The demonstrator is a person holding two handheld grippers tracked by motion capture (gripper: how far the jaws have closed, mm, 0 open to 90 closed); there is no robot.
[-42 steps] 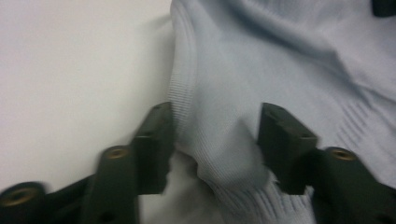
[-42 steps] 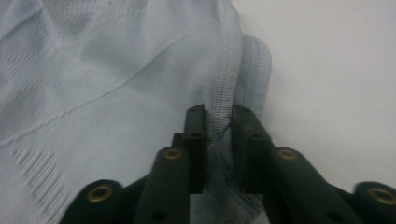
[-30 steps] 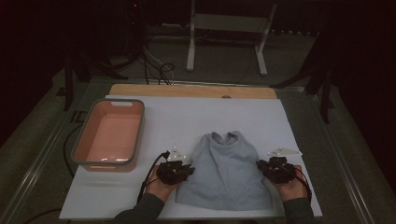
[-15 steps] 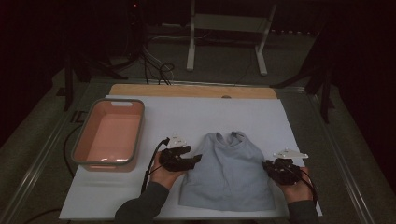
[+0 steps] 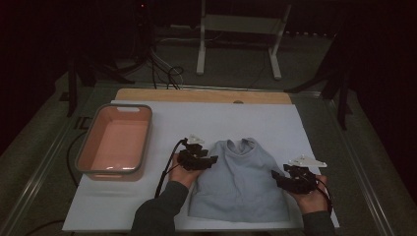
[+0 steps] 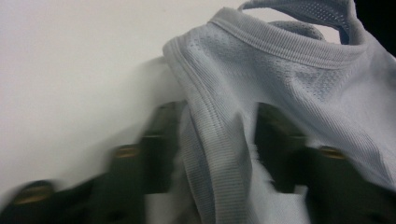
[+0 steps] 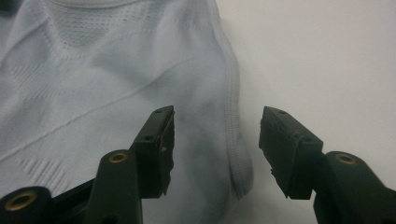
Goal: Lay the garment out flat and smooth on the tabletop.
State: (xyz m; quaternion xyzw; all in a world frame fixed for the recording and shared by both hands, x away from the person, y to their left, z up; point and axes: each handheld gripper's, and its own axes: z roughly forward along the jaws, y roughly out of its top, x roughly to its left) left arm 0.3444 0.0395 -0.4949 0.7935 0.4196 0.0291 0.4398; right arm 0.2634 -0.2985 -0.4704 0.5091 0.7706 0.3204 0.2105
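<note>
A light blue sleeveless shirt [image 5: 241,182] lies flat on the white sheet [image 5: 275,123], neck toward the far side. My left gripper [image 5: 211,161] is at the shirt's left armhole. In the left gripper view its jaws [image 6: 217,140] stand apart with a ribbed fold of the shirt [image 6: 289,70] between them; they have just been closing. My right gripper [image 5: 277,178] sits at the shirt's right side. In the right gripper view its jaws [image 7: 215,140] have just been opening and stand open over the shirt's [image 7: 93,70] stitched side edge, not touching it.
A salmon-coloured tub with a grey rim [image 5: 83,147] stands on the sheet to the left. A wooden board [image 5: 201,95] runs along the far edge. Beyond it, a white stand [image 5: 236,44] and cables [image 5: 167,69] are on the dark floor.
My left gripper moved away from me along the shirt's left edge, from the lower side to the armhole. The right gripper stayed put and opened off the shirt's side.
</note>
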